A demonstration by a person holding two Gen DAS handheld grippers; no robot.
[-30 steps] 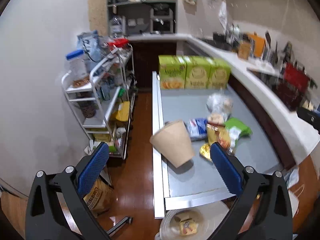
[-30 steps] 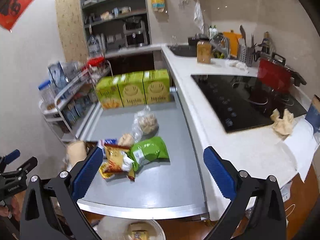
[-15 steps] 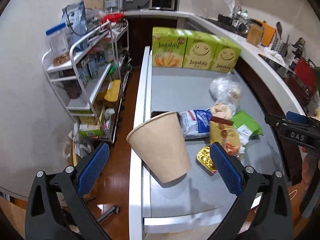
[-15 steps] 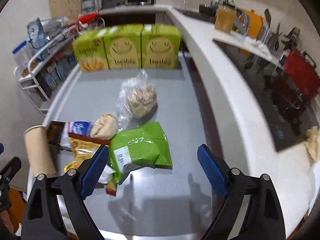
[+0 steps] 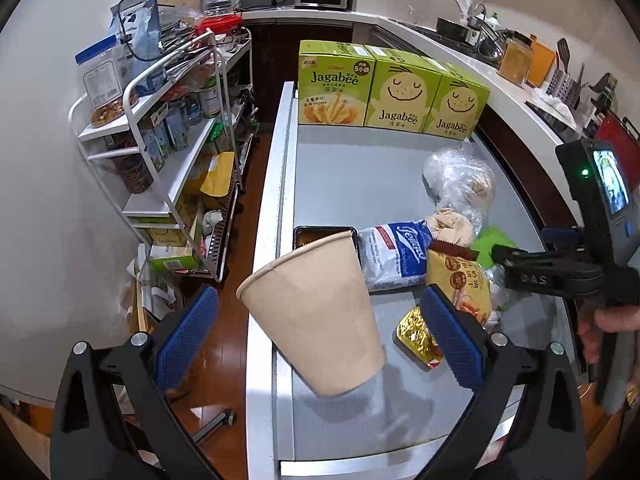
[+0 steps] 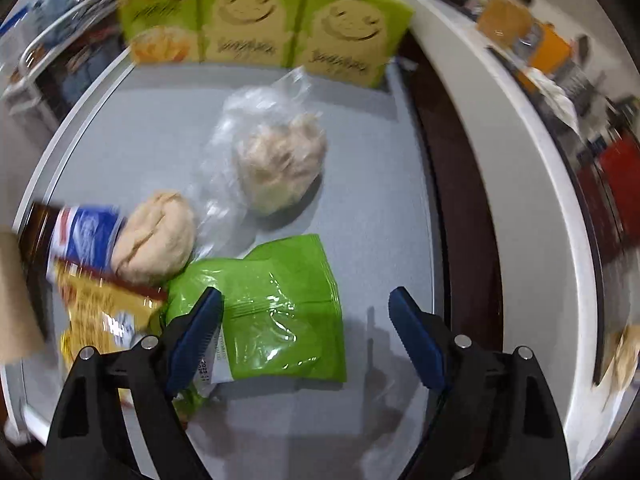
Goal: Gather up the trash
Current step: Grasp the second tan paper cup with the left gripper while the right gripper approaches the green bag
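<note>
the paper cup (image 5: 316,316) looked matt, the green plastic bag (image 6: 276,308) glossy, the table (image 5: 360,168) smooth grey.

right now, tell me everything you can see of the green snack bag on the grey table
The green snack bag is a glossy, crinkled plastic pouch, lime green, with a white printed label at its near left corner. It lies flat on the grey table. Its left edge meets the yellow wrapper and a beige bun sits at its far corner. The open right gripper hangs over it, its left finger overlapping the bag.
</note>
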